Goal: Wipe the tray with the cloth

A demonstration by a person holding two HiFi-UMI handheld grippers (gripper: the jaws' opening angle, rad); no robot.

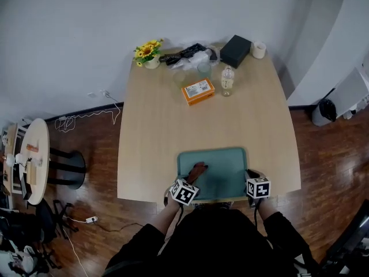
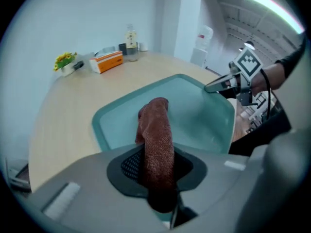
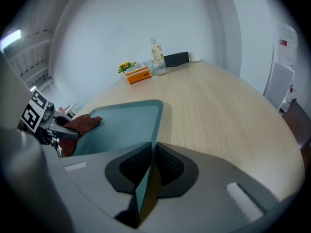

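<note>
A teal tray (image 1: 225, 157) sits flat at the near edge of the worktop (image 1: 155, 131), a little right of the middle. In the tray is a red-brown cloth (image 1: 198, 169), at the tray's near left part.

The left tool (image 2: 158, 176) is closed tight on the cloth. The cloth sticks out from between its two dark pads and bends down onto the tray's floor.

The right tool (image 3: 147, 176) is pinched on the tray's thin rim at the near right corner. The rim runs straight between its pads. The tool's marker cube sits just over that corner.

The other things stand well apart from the tray, at the far edge of the worktop. A small pale pot (image 1: 152, 63) at the far left corner holds yellow flowers (image 1: 147, 49). An orange box (image 1: 198, 91) lies flat near the middle, with a clear bottle (image 1: 227, 81) standing just beside it. A black box (image 1: 235, 51) and a white cup (image 1: 259, 49) are at the far right corner. What is in the cup and the bottle cannot be made out.
</note>
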